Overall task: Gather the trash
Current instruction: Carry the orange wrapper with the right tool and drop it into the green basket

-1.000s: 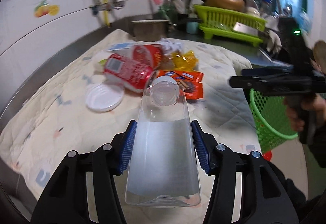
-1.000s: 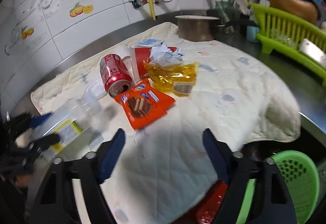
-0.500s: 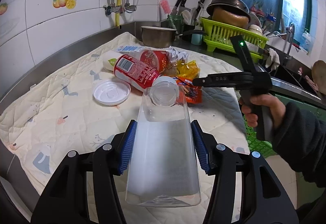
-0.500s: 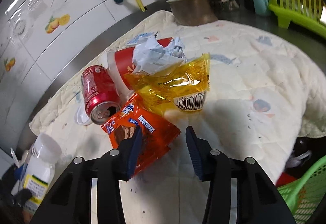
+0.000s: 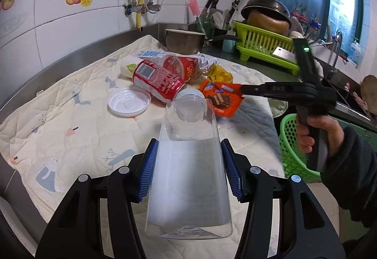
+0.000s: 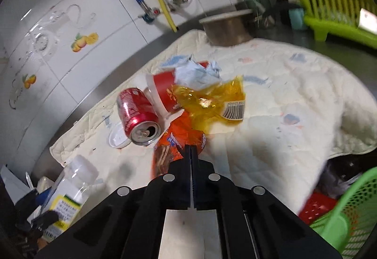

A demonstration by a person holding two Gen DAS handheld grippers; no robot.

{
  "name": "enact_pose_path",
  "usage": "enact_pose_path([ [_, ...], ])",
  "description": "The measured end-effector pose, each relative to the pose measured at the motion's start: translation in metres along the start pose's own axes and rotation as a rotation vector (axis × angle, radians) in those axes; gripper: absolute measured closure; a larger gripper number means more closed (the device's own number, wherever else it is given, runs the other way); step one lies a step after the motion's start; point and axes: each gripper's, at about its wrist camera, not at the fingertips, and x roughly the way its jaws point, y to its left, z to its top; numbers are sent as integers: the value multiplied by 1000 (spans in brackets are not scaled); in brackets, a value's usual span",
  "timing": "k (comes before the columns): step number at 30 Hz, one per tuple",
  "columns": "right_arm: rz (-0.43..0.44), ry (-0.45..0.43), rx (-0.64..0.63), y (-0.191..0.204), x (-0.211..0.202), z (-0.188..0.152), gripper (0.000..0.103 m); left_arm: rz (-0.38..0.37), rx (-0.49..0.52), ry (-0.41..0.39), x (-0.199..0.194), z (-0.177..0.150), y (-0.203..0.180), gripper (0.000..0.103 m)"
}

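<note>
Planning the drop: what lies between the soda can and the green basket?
The orange snack wrapper, pinched by the right tool, then bare quilt, in the left wrist view.

The right claw (image 6: 191,150), wide apart a second ago, has just closed onto the orange wrapper (image 6: 175,141).

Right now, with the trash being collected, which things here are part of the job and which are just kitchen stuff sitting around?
Part of the job:
- clear plastic bottle, clamped in the left gripper
- orange snack wrapper, pinched by the right gripper
- red soda can
- red paper cup
- yellow wrapper
- white lid
- green basket

Just lying about:
- metal pot
- green dish rack
- knives
</note>
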Motion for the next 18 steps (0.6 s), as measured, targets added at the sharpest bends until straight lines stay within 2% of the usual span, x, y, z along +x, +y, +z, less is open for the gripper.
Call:
enact_pose_path([
  [6,-67,-100,-25,-2,-76,-19,102,-42,27,-13,-3,3,-21,50],
  [9,-129,-120,-36,-7,-107,-32,102,-73,50,-22,-3,6,-37,50],
  [14,-317,-150,-68,-28,-160,-66,102,-131,90,-25,1,10,-68,50],
  [18,-479,-123,-81,-51,-183,-95,102,-183,124,-20,7,13,-96,50],
])
